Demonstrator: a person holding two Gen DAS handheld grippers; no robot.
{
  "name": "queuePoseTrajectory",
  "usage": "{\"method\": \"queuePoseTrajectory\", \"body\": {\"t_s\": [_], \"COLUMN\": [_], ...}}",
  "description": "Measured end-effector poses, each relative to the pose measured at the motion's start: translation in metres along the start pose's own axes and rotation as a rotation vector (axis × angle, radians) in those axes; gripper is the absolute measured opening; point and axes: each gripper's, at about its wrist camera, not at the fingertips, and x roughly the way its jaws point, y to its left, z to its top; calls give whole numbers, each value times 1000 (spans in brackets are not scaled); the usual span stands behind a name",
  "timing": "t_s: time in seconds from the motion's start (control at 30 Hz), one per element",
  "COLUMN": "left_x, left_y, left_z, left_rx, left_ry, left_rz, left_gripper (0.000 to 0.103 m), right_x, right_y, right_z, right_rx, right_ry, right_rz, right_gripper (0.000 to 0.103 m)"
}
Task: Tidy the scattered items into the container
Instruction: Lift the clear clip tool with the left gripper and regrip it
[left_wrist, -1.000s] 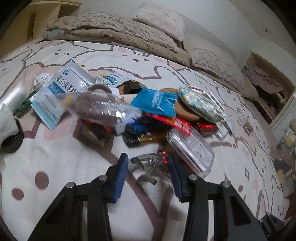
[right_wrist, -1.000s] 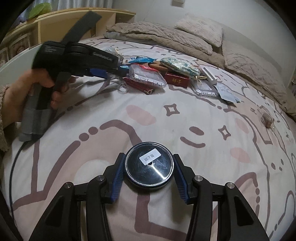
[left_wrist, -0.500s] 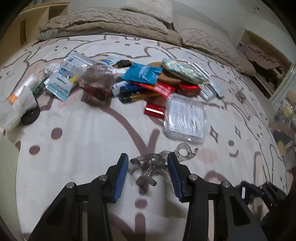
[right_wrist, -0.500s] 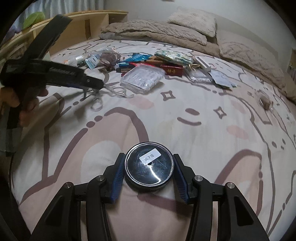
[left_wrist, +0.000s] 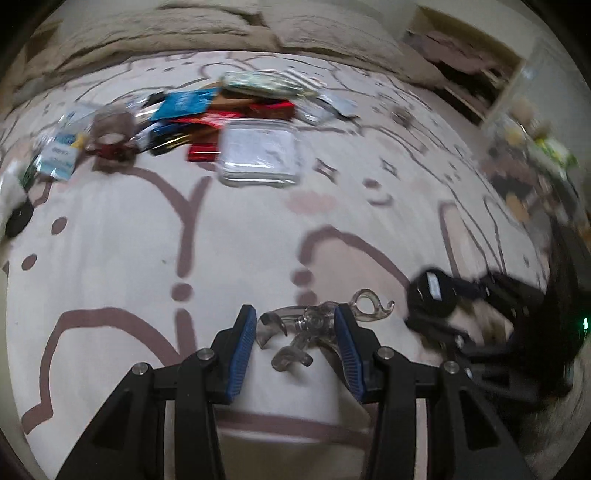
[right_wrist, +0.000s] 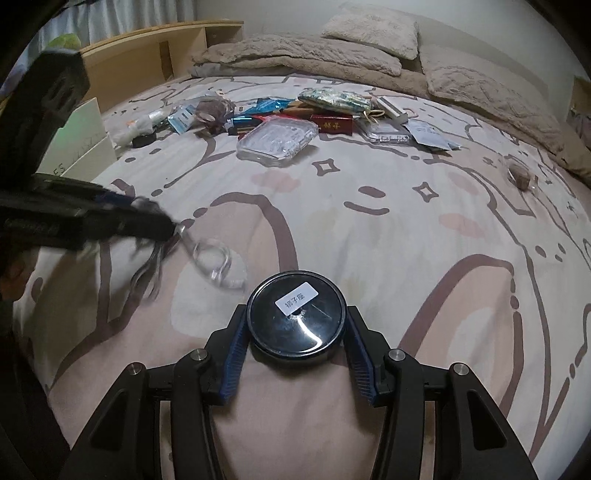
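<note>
My left gripper (left_wrist: 295, 328) is shut on a clear plastic hair claw clip (left_wrist: 306, 326), held just above the patterned bedspread; the left wrist view is blurred by motion. In the right wrist view that left gripper (right_wrist: 162, 225) comes in from the left with the clip (right_wrist: 212, 260) hanging at its tip. My right gripper (right_wrist: 297, 332) is shut on a round black tin (right_wrist: 297, 317) with a white label. The same tin (left_wrist: 430, 291) shows at the right of the left wrist view. The scattered items (right_wrist: 295, 107) lie in a heap farther up the bed.
A clear plastic case (right_wrist: 277, 138) lies at the near edge of the heap. A white box (right_wrist: 85, 147) stands at the bed's left edge, by a wooden shelf (right_wrist: 147, 55). Pillows and a blanket (right_wrist: 314, 55) lie at the far end. A small brown thing (right_wrist: 519, 175) sits alone at the right.
My left gripper has carried the clip back from the heap and across towards the right gripper, rolling as it went. The right gripper has shifted only slightly, with the tin held throughout.
</note>
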Motion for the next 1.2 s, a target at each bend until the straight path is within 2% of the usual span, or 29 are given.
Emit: {"method": "queuePoseTrajectory", "body": {"t_s": [0.2,0.27,0.3,0.33,0.37,0.4,0.43,0.47,0.6,0.97,1.13,1.2], "left_x": [-1,1,2,2,3,3,5,6,15,17,10,9], "left_y": [-12,-14,-15,-17,-20,-22,-26,-29,-40,-34,-31,-29], "left_z": [-10,-12,-13,-14,-15,-17,-18,-20,-23,-28,-30,-31], "left_rx": [23,26,30,37,44,53,64,76,142,131,113,107], "left_ry": [40,46,49,51,52,54,56,59,76,87,93,102], "left_rz": [-23,-16,-15,-15,-13,-10,-6,-1,65,77,97,111], "left_gripper": [46,53,56,64,74,80,86,92,103,103,103,103], "right_x": [1,1,0,0,0,0,1,3,4,5,3,3], "right_y": [-6,-6,-7,-7,-7,-7,-5,-2,6,3,-4,-9], "right_z": [-1,-1,-1,-2,-2,-2,-2,-2,-2,-3,-2,-1], "right_rx": [31,34,35,35,35,32,23,4,-41,-44,-27,-11], "right_ry": [-6,-7,-9,-10,-9,-7,-1,9,26,28,23,16], "right_rz": [35,44,54,63,72,85,98,107,75,94,138,107], "right_gripper": [53,56,60,64,73,85,92,103,103,103,103,103]}}
